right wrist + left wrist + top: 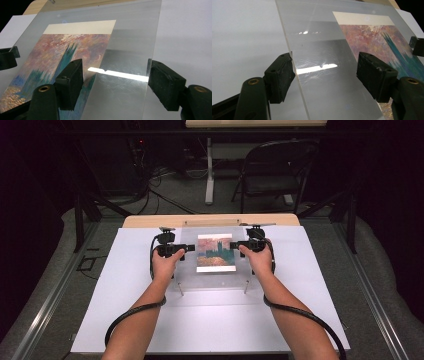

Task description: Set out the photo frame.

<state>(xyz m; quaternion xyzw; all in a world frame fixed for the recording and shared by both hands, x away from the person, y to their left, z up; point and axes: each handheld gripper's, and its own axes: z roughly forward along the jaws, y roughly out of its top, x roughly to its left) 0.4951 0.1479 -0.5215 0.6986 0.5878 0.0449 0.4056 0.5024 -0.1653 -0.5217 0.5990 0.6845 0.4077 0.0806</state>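
A clear acrylic sheet [212,279] lies on the white board, and a colourful painting print [216,252] shows through it. My left gripper [190,248] is at the sheet's left edge and my right gripper [233,245] is at its right side, facing each other across the print. In the left gripper view the open left gripper [325,75] has one jaw by the sheet's edge [294,75] and the other over the print [382,42]. In the right gripper view the right gripper [115,82] is open, with the sheet [130,50] and the print [70,47] under its jaws.
The white board [210,325] covers a wooden table [150,221]. Behind the table stand a dark folding chair [280,170] and a white table leg [209,170], with cables on the floor. Two small pegs [180,290] sit at the sheet's near corners.
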